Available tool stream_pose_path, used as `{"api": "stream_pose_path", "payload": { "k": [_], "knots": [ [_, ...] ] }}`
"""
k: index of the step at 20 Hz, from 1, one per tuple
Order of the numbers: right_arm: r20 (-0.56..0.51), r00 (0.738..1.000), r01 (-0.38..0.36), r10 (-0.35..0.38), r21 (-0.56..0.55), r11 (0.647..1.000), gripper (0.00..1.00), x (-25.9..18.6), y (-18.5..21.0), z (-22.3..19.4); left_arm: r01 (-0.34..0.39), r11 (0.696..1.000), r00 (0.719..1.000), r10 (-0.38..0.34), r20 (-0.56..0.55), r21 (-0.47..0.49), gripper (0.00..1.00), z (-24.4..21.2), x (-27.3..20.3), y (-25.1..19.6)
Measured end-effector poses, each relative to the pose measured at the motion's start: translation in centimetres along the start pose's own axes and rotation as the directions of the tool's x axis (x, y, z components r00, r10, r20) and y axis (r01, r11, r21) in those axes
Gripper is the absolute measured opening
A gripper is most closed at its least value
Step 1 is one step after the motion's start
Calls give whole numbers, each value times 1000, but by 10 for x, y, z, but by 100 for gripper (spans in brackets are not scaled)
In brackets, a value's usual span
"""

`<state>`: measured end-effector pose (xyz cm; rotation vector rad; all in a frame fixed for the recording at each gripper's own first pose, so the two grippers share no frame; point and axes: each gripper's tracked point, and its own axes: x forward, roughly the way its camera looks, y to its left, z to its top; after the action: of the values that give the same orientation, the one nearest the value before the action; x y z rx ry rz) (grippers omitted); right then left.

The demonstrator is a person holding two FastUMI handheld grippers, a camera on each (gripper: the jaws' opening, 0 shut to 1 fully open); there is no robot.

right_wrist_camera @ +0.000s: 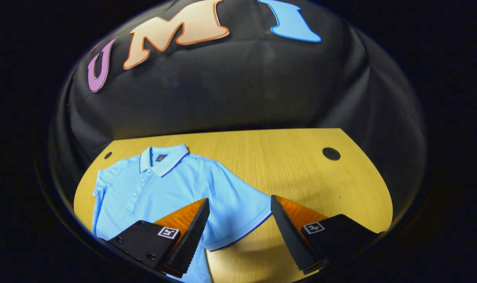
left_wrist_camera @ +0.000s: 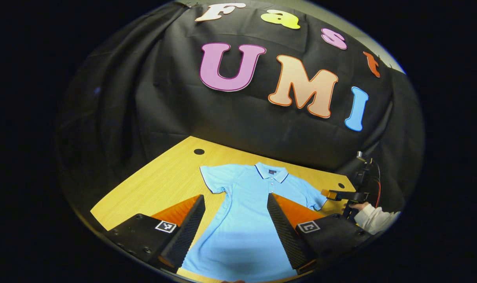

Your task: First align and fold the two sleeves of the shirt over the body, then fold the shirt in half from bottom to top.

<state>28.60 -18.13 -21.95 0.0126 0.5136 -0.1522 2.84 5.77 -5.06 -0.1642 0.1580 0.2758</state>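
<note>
A light blue polo shirt (left_wrist_camera: 242, 212) lies flat, face up, on the wooden table (left_wrist_camera: 159, 181), collar toward the wall and both short sleeves spread out. My left gripper (left_wrist_camera: 235, 196) hovers open over the shirt's body with nothing between its fingers. In the right gripper view the shirt (right_wrist_camera: 163, 188) lies to the left, and my right gripper (right_wrist_camera: 240, 199) stands open over the near sleeve's hem (right_wrist_camera: 242, 220), holding nothing. The left gripper view also shows the right gripper (left_wrist_camera: 328, 193) beside that sleeve (left_wrist_camera: 313, 196), held by a hand in a white cuff (left_wrist_camera: 374, 218).
The table (right_wrist_camera: 301, 173) has bare wood to the right of the shirt and round cable holes at its back corners (right_wrist_camera: 331, 153) (left_wrist_camera: 199, 151). Black cloth hangs right behind the table's far edge.
</note>
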Motion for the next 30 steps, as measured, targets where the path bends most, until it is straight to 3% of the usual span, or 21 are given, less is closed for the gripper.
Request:
{"api": "stream_pose_path", "payload": {
  "k": [1,3,5,6,7,8,9,11,13,16,19,22,26,30],
  "knots": [
    [-20,1000,6,-6,-10,1000,93,5,-2,-8,-1,1000,1000,1,-4,-11,95,-3,2,-1],
    [-39,999,7,-8,-30,1000,98,13,0,-17,-3,1000,1000,3,-18,-27,95,-10,4,-3],
    [-47,999,10,-13,-60,998,98,18,-1,-23,-8,1000,999,7,-36,-29,95,-17,4,-2],
    [-62,998,5,-9,-66,998,93,20,0,-29,-1,1000,999,0,-41,-27,95,-18,3,-4],
    [-87,996,-5,-1,-72,997,98,20,2,-36,8,1000,999,-9,-40,-22,95,-18,1,-7],
    [-68,998,-2,-3,-81,997,94,20,1,-31,16,1000,999,-17,-36,-13,95,-17,1,-10],
    [-73,997,-9,4,-73,997,98,22,2,-33,27,1000,999,-27,-31,-1,95,-15,1,-13],
    [-70,998,-11,6,-66,998,89,22,5,-31,46,999,998,-46,-32,18,95,-14,3,-18],
    [-67,998,-15,11,-61,998,72,22,9,-32,63,998,997,-63,-34,20,95,-16,4,-22],
    [-67,998,-23,20,-47,999,30,23,14,-32,74,997,996,-74,-46,10,95,-20,4,-25],
    [-58,998,-10,7,-54,998,9,23,15,-29,72,997,996,-72,-52,1,95,-22,4,-23],
    [41,999,-17,19,-43,999,8,17,24,0,64,998,997,-64,-52,1,95,-21,4,-20],
    [147,977,-161,155,35,986,8,8,74,34,63,998,996,-64,-63,-14,95,-26,4,-17],
    [132,939,-329,318,67,942,11,7,134,31,59,998,995,-59,-77,-2,95,-35,5,-14]
  ]
}}
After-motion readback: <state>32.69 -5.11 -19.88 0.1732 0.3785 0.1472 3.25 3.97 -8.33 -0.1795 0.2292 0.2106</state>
